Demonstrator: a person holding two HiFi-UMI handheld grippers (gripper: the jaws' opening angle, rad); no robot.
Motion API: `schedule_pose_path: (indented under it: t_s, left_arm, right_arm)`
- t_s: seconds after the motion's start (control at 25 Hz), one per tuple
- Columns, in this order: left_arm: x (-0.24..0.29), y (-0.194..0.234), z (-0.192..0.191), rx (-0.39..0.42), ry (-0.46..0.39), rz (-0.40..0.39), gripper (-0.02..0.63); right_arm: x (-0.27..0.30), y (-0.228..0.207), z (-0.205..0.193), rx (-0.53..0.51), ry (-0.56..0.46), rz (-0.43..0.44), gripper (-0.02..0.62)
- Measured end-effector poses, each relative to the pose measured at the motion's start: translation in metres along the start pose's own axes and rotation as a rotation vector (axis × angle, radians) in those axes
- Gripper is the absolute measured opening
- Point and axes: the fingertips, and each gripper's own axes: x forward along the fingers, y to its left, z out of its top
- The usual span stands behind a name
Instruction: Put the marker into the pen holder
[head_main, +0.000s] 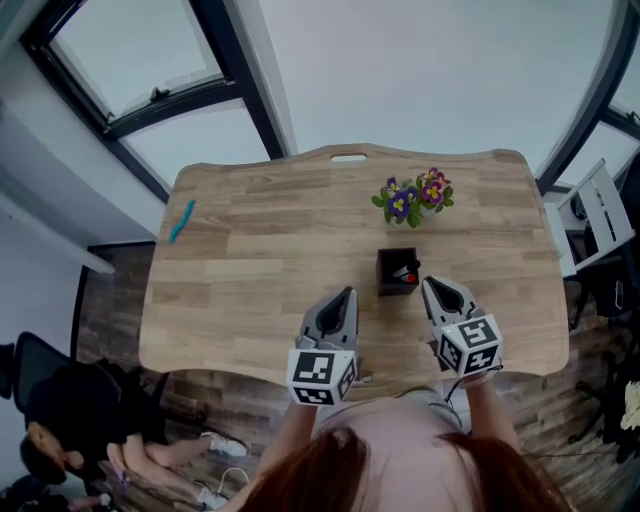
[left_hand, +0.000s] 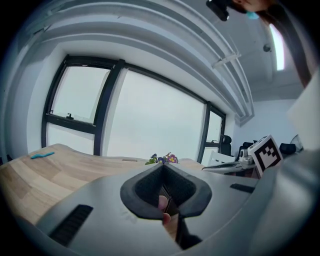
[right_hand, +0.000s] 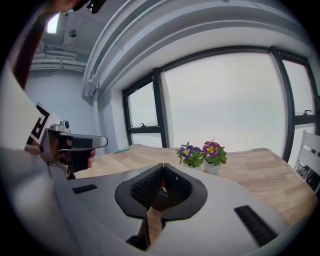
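Observation:
A black square pen holder stands on the wooden table, and a marker with a red end rests inside it. Just short of the holder on its left, my left gripper is shut and holds nothing. My right gripper sits close to the holder's right side, also shut and empty. In the right gripper view the jaws meet at the tips, and the marker's red end shows in the gap below them. The left gripper view shows closed jaws.
A teal pen-like object lies near the table's far left edge. A small pot of purple and pink flowers stands behind the holder. A white chair is to the right of the table. A person sits on the floor at lower left.

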Motion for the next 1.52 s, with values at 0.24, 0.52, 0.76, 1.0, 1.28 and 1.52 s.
schedule_pose_path:
  t_s: [0.24, 0.52, 0.76, 1.0, 1.28, 1.52]
  left_arm:
    - [0.000, -0.016, 0.002, 0.031, 0.001, -0.037, 0.002]
    - [-0.007, -0.038, 0.012, 0.065, -0.013, -0.049, 0.002]
    - [-0.016, -0.055, 0.023, 0.082, -0.035, -0.046, 0.002]
    - [-0.030, -0.073, 0.027, 0.094, -0.053, -0.047, 0.002]
    - [-0.049, -0.094, 0.033, 0.118, -0.079, -0.046, 0.002]
    - [-0.071, -0.107, 0.034, 0.118, -0.100, -0.034, 0.002]
  right_arm:
    - [-0.016, 0.002, 0.006, -0.011, -0.041, -0.037, 0.003]
    - [-0.042, -0.004, 0.017, -0.042, -0.103, -0.058, 0.002]
    - [-0.066, -0.007, 0.028, -0.066, -0.149, -0.078, 0.000]
    - [-0.094, -0.004, 0.033, -0.095, -0.193, -0.095, 0.000]
    - [-0.124, 0.001, 0.037, -0.098, -0.240, -0.095, 0.000]
    - [-0.152, 0.008, 0.040, -0.108, -0.277, -0.100, 0.000]
